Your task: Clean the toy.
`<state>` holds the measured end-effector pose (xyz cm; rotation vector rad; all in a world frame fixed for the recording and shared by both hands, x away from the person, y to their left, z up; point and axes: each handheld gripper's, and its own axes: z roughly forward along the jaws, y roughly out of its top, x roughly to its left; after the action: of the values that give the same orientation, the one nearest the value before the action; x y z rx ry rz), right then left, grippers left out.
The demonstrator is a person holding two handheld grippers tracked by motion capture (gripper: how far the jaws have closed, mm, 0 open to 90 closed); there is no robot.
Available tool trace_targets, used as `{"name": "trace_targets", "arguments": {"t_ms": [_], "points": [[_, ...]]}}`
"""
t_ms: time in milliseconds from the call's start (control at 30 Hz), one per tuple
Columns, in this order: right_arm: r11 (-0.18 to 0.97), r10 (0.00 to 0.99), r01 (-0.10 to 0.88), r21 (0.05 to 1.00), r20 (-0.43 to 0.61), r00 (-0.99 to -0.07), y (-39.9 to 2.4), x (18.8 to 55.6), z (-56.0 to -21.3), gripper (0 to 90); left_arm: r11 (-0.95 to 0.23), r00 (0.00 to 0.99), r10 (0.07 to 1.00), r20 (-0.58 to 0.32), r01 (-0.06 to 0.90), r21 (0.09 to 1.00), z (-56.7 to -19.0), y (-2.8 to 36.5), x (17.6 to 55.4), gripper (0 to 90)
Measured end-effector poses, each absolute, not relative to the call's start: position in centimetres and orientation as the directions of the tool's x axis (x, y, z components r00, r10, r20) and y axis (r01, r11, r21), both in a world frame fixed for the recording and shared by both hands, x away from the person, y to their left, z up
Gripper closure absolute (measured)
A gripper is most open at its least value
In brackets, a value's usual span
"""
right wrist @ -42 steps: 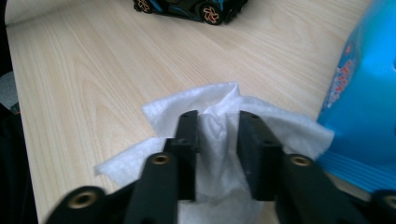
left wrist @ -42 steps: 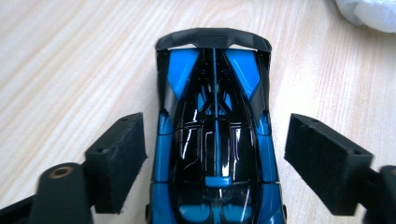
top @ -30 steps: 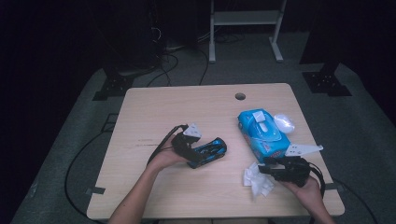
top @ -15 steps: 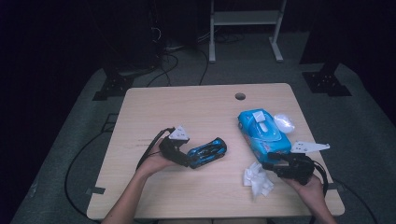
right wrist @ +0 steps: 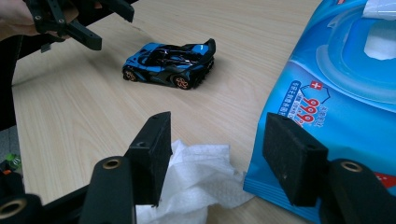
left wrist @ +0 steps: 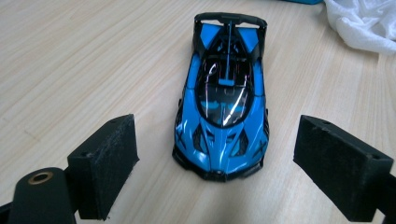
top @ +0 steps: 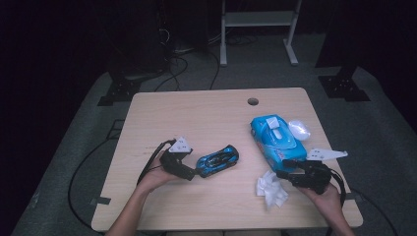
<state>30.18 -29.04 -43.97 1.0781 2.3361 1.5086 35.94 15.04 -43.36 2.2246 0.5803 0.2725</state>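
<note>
Where the blue toy car point(top: 217, 161) stands on its wheels on the table point(top: 211, 123), a little to the seven o'clock side of the table's middle, it is touched by nothing. In the high view its long axis runs from about eight o'clock to two o'clock: the nose points to eight o'clock, at the left gripper point(top: 189, 173), and the black rear wing points to two o'clock. In the left gripper view the car point(left wrist: 223, 95) lies straight ahead with its nose nearest, between the lines of the two black pads point(left wrist: 106, 163) but beyond them. The jaws stand wide and hold nothing, having just been opening a little further.

At about four o'clock from the car lies a crumpled white wipe point(top: 271, 189), and beyond it, toward three o'clock, a blue wipes packet point(top: 276, 139) with its lid flap up, a white wad point(top: 299, 130) beside its far corner. The right gripper point(top: 282, 174) rests low at the packet's near end; in the right gripper view its jaws, which have just been opening, are apart and clamp nothing, one over the wipe point(right wrist: 196, 179) and the other against the front of the packet point(right wrist: 336, 98).

The table is pale wood grain with a round cable hole point(top: 253, 101) near its far edge. Around it is grey floor with black cables, a white frame point(top: 258, 24) and dark stands, the room behind left unlit.
</note>
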Motion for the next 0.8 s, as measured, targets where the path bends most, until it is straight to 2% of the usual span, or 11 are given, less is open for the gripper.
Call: {"name": "trace_targets", "arguments": {"t_ms": [800], "points": [[0.233, 0.644, 0.486, 0.842, 0.241, -0.726, -29.0, 30.1, -44.2, 39.0, -0.528, 0.844, 0.536, -0.001, 0.337, 0.780, -44.0, 18.2, 33.5, 12.4]]}}
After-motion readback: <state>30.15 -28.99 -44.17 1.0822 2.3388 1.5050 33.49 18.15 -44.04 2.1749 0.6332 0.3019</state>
